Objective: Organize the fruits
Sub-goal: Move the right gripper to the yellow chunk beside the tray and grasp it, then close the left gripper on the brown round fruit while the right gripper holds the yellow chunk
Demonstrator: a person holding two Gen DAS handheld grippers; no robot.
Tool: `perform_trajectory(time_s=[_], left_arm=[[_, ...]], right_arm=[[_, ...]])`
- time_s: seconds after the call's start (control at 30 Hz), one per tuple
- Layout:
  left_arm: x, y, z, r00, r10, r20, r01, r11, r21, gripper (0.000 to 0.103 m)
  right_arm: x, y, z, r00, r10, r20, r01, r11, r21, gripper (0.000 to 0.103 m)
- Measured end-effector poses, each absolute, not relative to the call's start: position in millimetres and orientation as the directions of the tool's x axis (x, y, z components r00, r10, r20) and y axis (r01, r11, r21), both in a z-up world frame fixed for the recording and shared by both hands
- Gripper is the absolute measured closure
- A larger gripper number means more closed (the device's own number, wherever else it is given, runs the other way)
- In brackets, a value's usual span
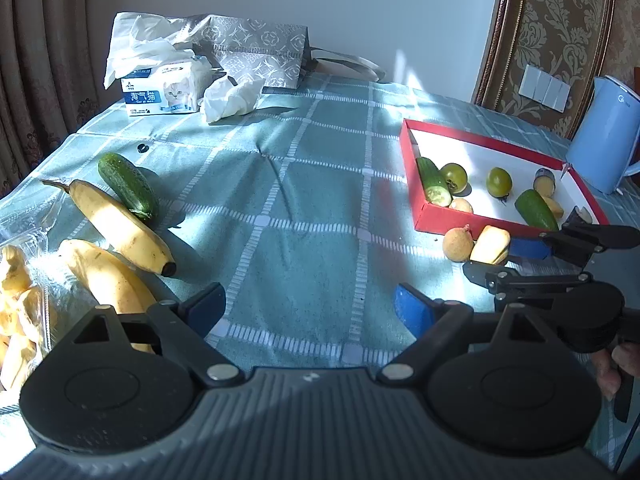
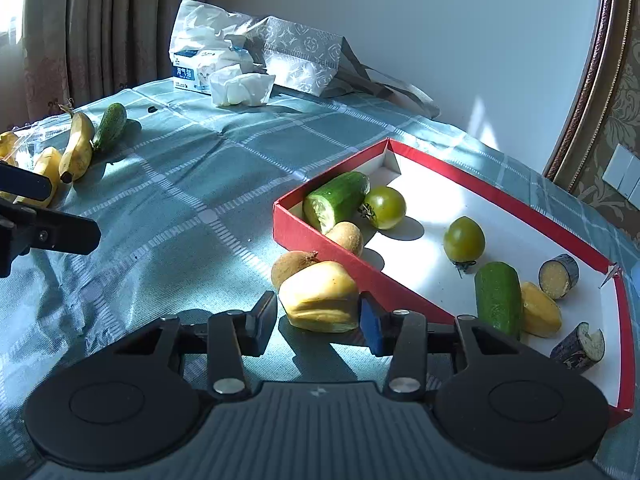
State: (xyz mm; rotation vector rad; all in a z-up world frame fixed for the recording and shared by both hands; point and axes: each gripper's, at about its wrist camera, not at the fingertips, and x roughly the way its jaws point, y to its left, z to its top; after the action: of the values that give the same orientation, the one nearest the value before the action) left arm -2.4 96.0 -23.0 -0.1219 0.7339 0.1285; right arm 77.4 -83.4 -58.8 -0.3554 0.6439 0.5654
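A yellow fruit piece (image 2: 320,298) lies on the checked cloth just outside the red tray (image 2: 328,242), touching a brown round fruit (image 2: 290,266). My right gripper (image 2: 318,322) is open, its pads on either side of the yellow piece's near end; it also shows in the left wrist view (image 1: 502,258). The tray holds cucumber pieces (image 2: 338,200), two green tomatoes (image 2: 464,240), yellow pieces and dark-skinned slices. My left gripper (image 1: 310,308) is open and empty above the cloth. Two bananas (image 1: 120,224) and a whole cucumber (image 1: 128,186) lie at the left.
A clear bag of yellow fruit pieces (image 1: 18,304) sits at the left edge. A tissue box (image 1: 160,88), crumpled tissues and a patterned bag (image 1: 256,54) stand at the back. A blue kettle (image 1: 604,140) stands behind the tray.
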Motion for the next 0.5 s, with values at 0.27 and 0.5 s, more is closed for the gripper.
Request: perform_trajectory(time_s=[0.27, 0.5], left_arm=[[5, 89, -24, 0.738, 0.053, -0.673, -0.130, 0.989, -0.065, 0.013], [29, 66, -29, 0.738, -0.010, -0.675, -0.057, 0.995, -0.077, 0.012]], right_arm=[[72, -92, -57, 0.663, 0.388, -0.640, -0.584, 0.804, -0.116, 0.062], [59, -129, -49, 0.671, 0.351, -0.652, -0.514, 0.855, -0.069, 0.062]])
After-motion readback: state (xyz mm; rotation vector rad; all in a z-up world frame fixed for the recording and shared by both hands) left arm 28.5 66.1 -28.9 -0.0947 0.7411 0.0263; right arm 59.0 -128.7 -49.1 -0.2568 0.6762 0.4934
